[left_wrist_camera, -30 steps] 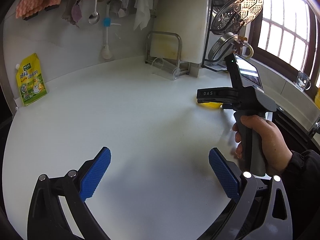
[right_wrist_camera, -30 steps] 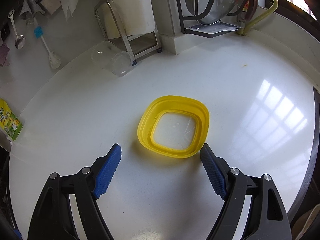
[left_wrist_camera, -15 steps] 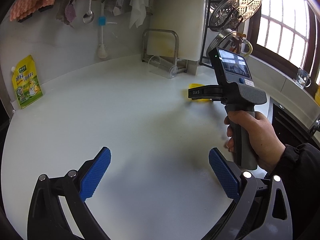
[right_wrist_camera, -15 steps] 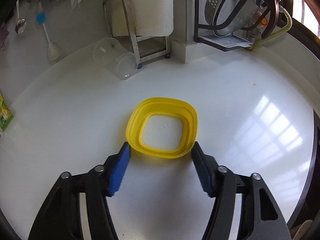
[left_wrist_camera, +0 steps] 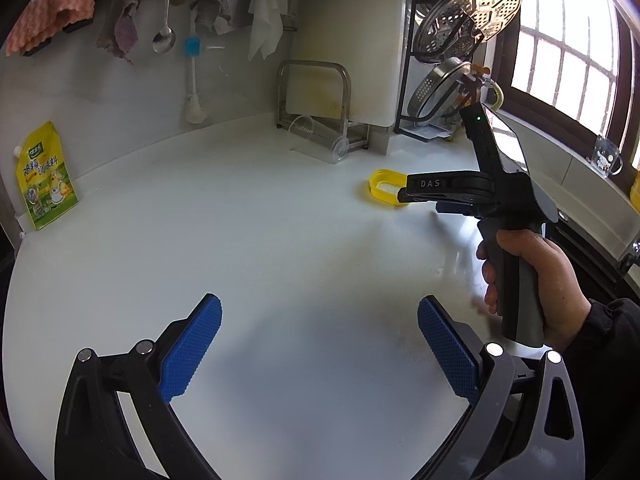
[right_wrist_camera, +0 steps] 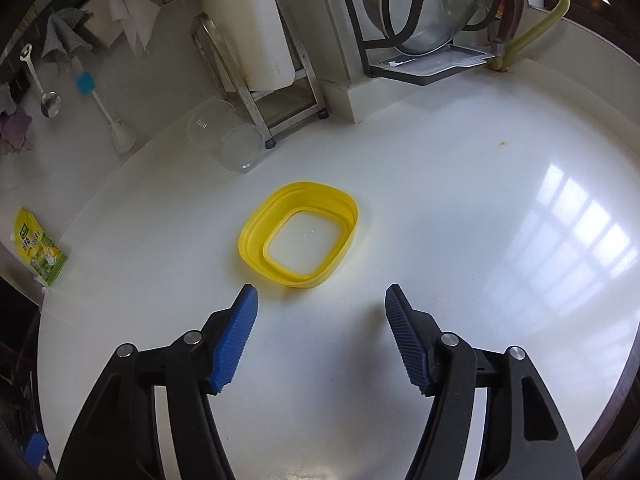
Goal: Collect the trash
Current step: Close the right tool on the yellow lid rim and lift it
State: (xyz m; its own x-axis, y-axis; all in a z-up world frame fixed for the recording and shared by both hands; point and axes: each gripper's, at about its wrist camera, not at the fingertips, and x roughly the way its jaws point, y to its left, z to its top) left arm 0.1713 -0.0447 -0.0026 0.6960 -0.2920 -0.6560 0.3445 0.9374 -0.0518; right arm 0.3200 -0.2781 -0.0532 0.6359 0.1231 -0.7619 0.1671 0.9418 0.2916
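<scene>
A yellow plastic ring [right_wrist_camera: 250,246], a hollow rounded-square rim, lies flat on the white counter [right_wrist_camera: 460,240]. My right gripper [right_wrist_camera: 322,294] hovers just short of its near edge, jaws opening, with nothing between the blue pads. In the left wrist view the same ring [left_wrist_camera: 380,188] peeks out behind the right gripper [left_wrist_camera: 404,194], which a hand [left_wrist_camera: 532,276] holds by its grey handle. My left gripper [left_wrist_camera: 319,308] stands open over bare counter, well short of the ring. A clear plastic cup [right_wrist_camera: 224,140] lies on its side by the rack.
A yellow-green pouch [left_wrist_camera: 46,176] leans against the back wall at left. A metal rack with a white cutting board [left_wrist_camera: 344,48] and a dish rack with strainers [left_wrist_camera: 468,28] stand at the back. Cloths, a spoon and a brush hang on the wall.
The right gripper's jaws narrowed beside the ring's near edge, then widened as the gripper drew back. The ring now lies ahead of the fingertips, slightly turned. The left gripper stayed put.
</scene>
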